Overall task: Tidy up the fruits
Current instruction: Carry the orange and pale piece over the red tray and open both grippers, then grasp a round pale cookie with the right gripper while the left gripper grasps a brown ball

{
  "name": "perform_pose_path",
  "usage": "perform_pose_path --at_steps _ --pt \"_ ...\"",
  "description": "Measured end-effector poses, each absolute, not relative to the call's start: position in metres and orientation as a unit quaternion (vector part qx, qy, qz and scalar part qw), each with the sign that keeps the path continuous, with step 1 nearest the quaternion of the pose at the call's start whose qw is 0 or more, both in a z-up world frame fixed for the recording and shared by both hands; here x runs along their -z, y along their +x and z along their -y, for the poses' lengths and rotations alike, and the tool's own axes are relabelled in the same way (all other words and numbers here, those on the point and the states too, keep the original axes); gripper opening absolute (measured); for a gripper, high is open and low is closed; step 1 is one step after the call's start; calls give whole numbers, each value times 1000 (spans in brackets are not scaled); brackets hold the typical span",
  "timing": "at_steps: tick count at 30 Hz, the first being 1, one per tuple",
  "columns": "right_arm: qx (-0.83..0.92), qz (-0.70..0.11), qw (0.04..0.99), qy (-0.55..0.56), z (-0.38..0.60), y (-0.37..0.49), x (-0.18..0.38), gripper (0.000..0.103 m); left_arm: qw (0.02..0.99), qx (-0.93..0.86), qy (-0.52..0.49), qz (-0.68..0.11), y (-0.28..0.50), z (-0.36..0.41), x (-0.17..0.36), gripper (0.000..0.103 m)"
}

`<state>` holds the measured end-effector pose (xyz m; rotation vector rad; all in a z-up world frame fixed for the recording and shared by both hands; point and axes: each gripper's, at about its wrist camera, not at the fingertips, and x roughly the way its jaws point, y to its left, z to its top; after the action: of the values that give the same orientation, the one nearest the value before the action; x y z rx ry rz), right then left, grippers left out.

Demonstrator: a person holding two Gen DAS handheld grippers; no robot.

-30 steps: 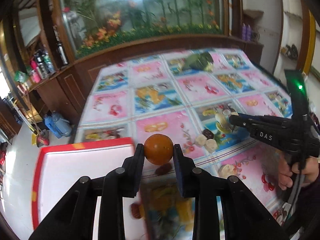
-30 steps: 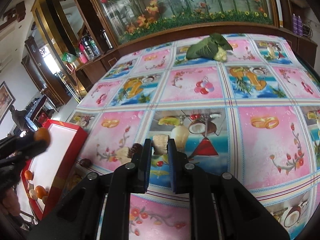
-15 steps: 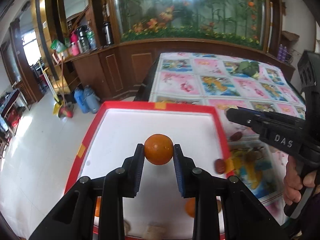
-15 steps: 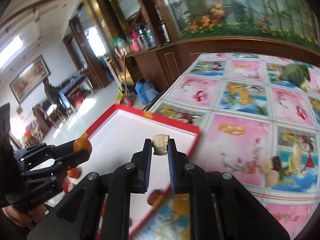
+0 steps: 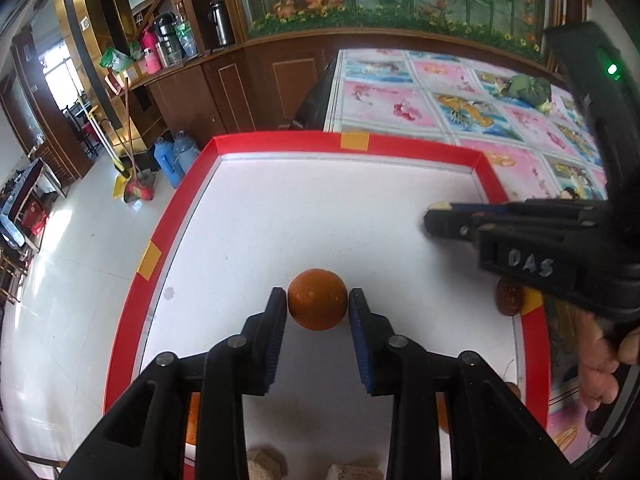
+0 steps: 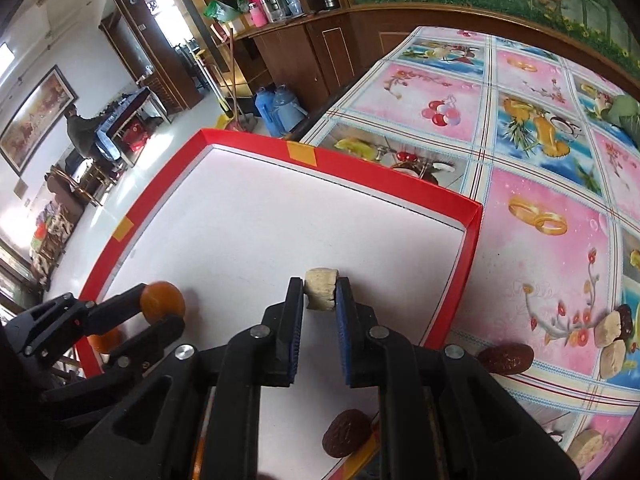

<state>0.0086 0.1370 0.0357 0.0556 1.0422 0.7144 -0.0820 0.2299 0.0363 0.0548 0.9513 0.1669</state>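
Note:
My left gripper (image 5: 318, 308) is shut on an orange (image 5: 317, 299) over the white floor of the red-rimmed tray (image 5: 280, 138). The same orange (image 6: 162, 300) and left gripper show at the lower left of the right wrist view. My right gripper (image 6: 320, 294) is shut on a beige fruit chunk (image 6: 320, 289) above the tray (image 6: 384, 178). In the left wrist view the right gripper (image 5: 434, 216) reaches in from the right, held by a hand (image 5: 604, 364). Two beige chunks (image 5: 266, 462) and partly hidden oranges lie at the tray's near end.
Dark red dates (image 6: 506, 358) and beige chunks (image 6: 610, 340) lie on the patterned tablecloth (image 6: 540, 152) right of the tray; one date (image 6: 346, 432) sits by the tray's near corner. A green leafy bundle (image 5: 526, 88) lies far back. The floor drops away left of the tray.
Both grippers have moved left from the tablecloth to above the tray, each still holding its item, and now sit lower and closer to the tray floor.

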Motion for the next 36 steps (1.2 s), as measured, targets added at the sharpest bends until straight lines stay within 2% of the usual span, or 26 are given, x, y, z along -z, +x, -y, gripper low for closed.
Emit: perform_pose_path --at_steps 3,10,12,17,23,28,36 --pt "-345 -486 802 44 -123 10 -39 19 885 -89 19 -456 -87 -231 -39 53" --pt "-337 -421 836 100 -24 11 -62 20 902 -87 1 -423 -109 -208 -62 59" --pt "-317 -417 845 111 13 13 -60 21 907 -78 1 -414 -114 -193 -66 64" --pt "-266 -433 848 149 82 24 -47 21 912 -36 5 -409 -117 -145 -66 65" --pt "-241 -451 843 165 118 30 -38 20 909 6 32 -415 -112 -93 -61 65" --pt "-254 -469 833 149 108 28 -33 21 901 22 45 -430 -112 -72 -50 65" --pt "-259 -488 831 63 72 20 -20 21 898 23 38 -438 -114 -72 -45 65"
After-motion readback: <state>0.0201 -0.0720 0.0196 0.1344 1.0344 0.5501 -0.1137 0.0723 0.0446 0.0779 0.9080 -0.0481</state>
